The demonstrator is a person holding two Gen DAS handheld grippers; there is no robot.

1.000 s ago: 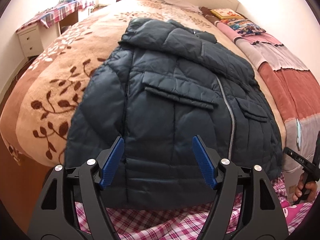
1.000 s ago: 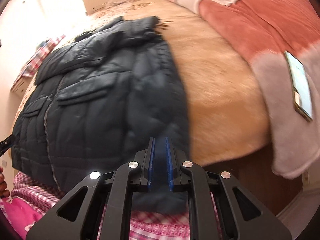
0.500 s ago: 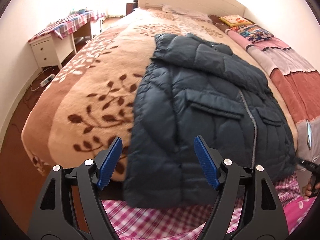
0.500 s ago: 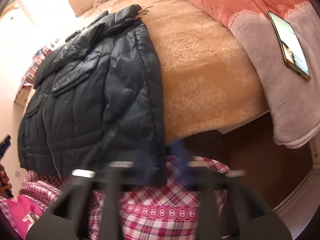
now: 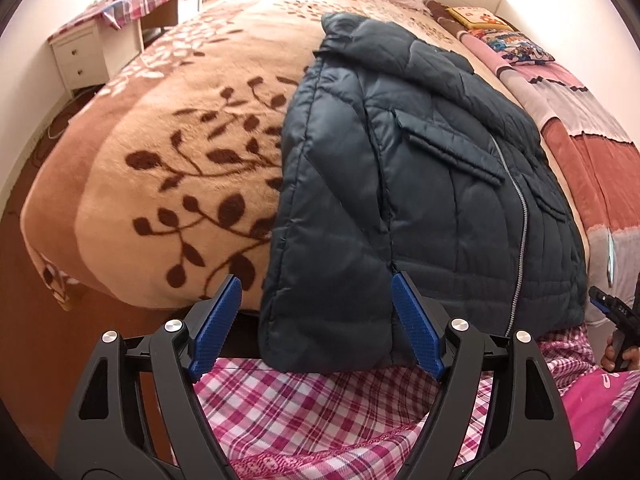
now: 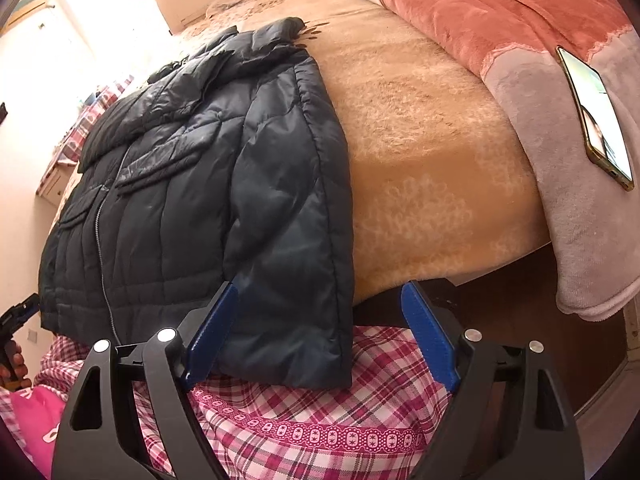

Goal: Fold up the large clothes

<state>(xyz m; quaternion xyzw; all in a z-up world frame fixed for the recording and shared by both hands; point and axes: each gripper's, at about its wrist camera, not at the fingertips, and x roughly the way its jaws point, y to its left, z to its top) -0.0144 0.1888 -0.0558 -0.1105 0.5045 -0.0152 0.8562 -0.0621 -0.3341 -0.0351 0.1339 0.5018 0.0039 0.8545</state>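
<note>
Jacket (image 5: 420, 200) lies on bed (image 5: 180, 168), phone (image 6: 596, 120) to its right

Bright daylight throughout, strongest at the far top-left of the right wrist view, where the window area (image 6: 100, 20) burns out to white. Soft sheen on the dark jacket (image 6: 192, 184) there; matte and evenly lit on the jacket (image 5: 420, 184) in the left wrist view. Deep shade under the bed's edge (image 6: 500, 300). Strong fisheye bending, with dark vignette in every corner. Sharp at centre, slightly soft toward the rims. No motion blur.
</note>
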